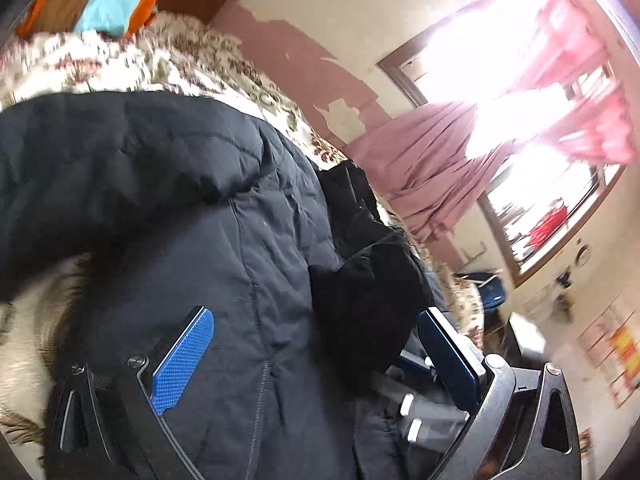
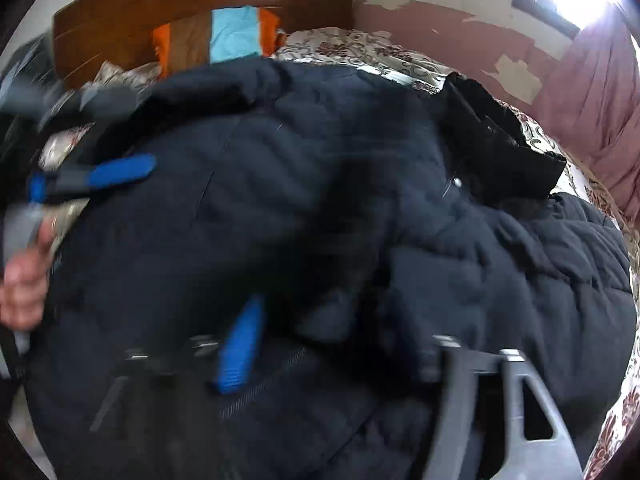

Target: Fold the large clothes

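Observation:
A large dark navy padded jacket (image 1: 224, 216) with a fur-trimmed hood (image 1: 52, 300) lies on the bed and fills both views (image 2: 320, 200). My left gripper (image 1: 320, 340) is open, its blue-padded fingers (image 1: 184, 356) wide apart over the jacket's back, fabric bulging between them. It also shows at the left of the right wrist view (image 2: 120, 174), held by a hand (image 2: 24, 280). My right gripper (image 2: 340, 340) is blurred; one blue finger (image 2: 240, 348) shows over the jacket, the other is hidden by fabric and blur.
The bed has a floral cover (image 1: 160, 60) and a wooden headboard (image 2: 180, 8) with orange and turquoise cloth (image 2: 236, 32) against it. Pink curtains (image 1: 440, 168) hang by a bright window (image 1: 520, 80) on the right, with a peeling wall (image 2: 440, 28).

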